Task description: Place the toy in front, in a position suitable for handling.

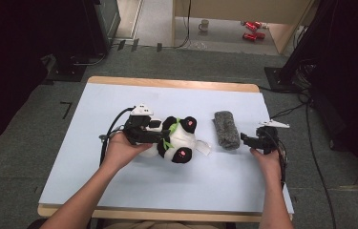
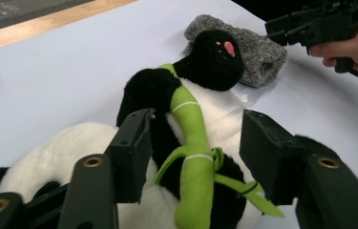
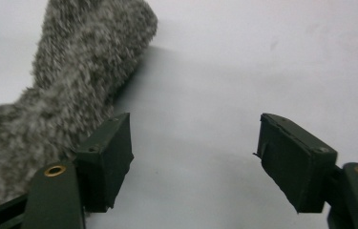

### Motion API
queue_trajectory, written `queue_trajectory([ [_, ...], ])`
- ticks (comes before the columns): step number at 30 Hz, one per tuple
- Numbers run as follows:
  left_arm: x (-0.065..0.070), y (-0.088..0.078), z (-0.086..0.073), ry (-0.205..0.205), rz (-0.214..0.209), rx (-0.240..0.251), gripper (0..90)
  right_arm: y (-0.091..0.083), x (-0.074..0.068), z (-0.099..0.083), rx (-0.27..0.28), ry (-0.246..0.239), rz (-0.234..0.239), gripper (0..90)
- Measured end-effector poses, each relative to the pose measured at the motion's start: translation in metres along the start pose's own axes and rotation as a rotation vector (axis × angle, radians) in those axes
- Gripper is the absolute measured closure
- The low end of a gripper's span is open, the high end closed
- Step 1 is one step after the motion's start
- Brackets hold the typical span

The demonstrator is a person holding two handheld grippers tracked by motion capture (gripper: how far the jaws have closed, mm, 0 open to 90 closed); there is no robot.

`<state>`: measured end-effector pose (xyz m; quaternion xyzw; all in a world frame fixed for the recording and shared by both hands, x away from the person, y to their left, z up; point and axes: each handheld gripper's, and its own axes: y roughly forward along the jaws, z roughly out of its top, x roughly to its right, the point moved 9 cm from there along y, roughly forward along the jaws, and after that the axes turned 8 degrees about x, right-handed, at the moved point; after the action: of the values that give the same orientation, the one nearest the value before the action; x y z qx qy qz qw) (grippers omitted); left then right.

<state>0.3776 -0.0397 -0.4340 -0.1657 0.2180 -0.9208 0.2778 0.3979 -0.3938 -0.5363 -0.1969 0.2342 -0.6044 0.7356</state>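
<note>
Where my left gripper point(image 2: 193, 143) looks along its own jaws, I see them spread either side of the one panda toy point(image 2: 186, 133), its green bamboo stalk point(image 2: 193, 162) between them, pads off the fur; the high view shows instead that the panda point(image 1: 179, 138) lies mid-table, its long axis roughly across the table. My right gripper point(image 3: 193, 157) stands spread over bare white tabletop point(image 3: 224, 71), one jaw just beside the single grey sock point(image 3: 62, 90), which lies lengthwise away from me.
</note>
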Motion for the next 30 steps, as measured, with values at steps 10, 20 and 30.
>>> queue_trajectory([
  [10, -0.017, -0.021, -0.009, 0.039, 0.028, -0.013, 41.0, -0.010, -0.017, 0.027, 0.020, 0.005, 0.007, 35.0],
  [20, -0.038, -0.044, -0.022, 0.012, 0.075, 0.028, 39.1, 0.001, -0.045, 0.040, 0.024, -0.021, 0.076, 36.8],
  [30, -0.047, -0.052, -0.038, -0.007, 0.084, 0.062, 37.4, 0.017, -0.055, 0.039, -0.014, -0.040, 0.092, 36.0],
])
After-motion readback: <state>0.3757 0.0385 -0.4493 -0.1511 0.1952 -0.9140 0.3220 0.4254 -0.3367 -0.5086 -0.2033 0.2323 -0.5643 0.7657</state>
